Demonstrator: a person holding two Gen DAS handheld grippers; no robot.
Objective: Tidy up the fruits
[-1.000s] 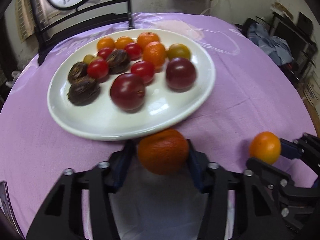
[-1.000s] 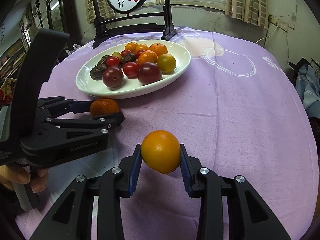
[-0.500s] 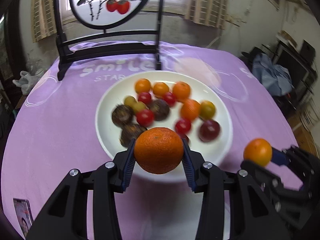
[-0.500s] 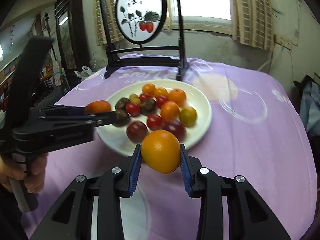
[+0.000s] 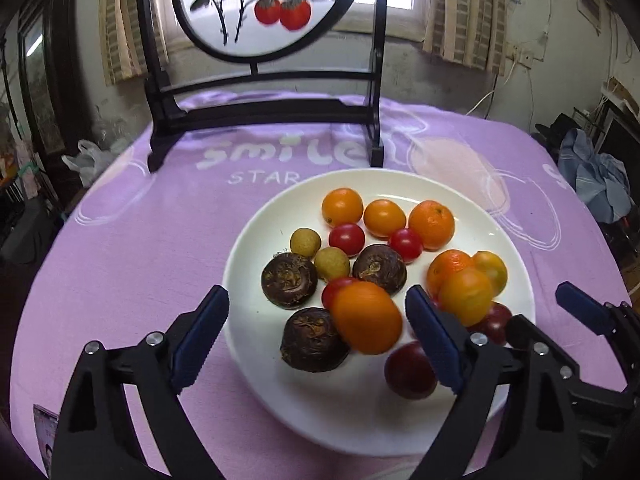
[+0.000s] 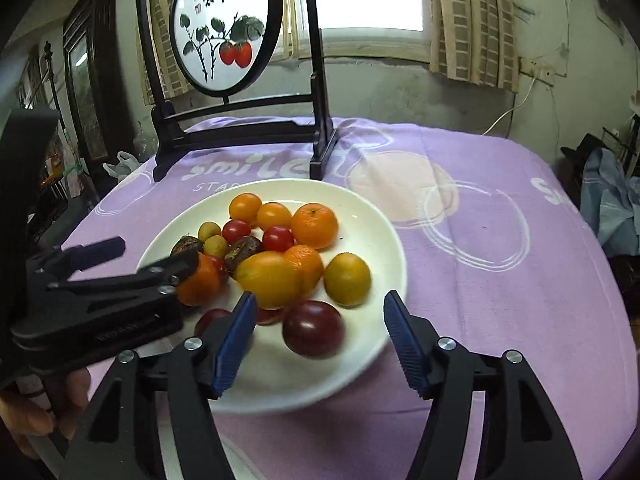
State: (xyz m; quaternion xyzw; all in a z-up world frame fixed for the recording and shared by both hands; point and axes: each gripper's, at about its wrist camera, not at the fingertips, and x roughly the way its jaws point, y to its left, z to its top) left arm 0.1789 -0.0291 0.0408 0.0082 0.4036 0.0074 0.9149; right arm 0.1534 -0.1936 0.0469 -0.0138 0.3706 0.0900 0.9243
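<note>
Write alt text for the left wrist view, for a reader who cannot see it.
The left gripper, its fingers opening, is above a white plate of mixed fruit on a purple tablecloth, with a blurred orange fruit loose between the fingers. The right gripper reaches in at right. A round painted screen stands behind the plate.

Both grippers have opened over the plate (image 5: 256, 248): the left gripper (image 5: 316, 336) freed its mandarin (image 5: 366, 318), the right gripper (image 6: 320, 340) its orange (image 6: 272, 280).
</note>
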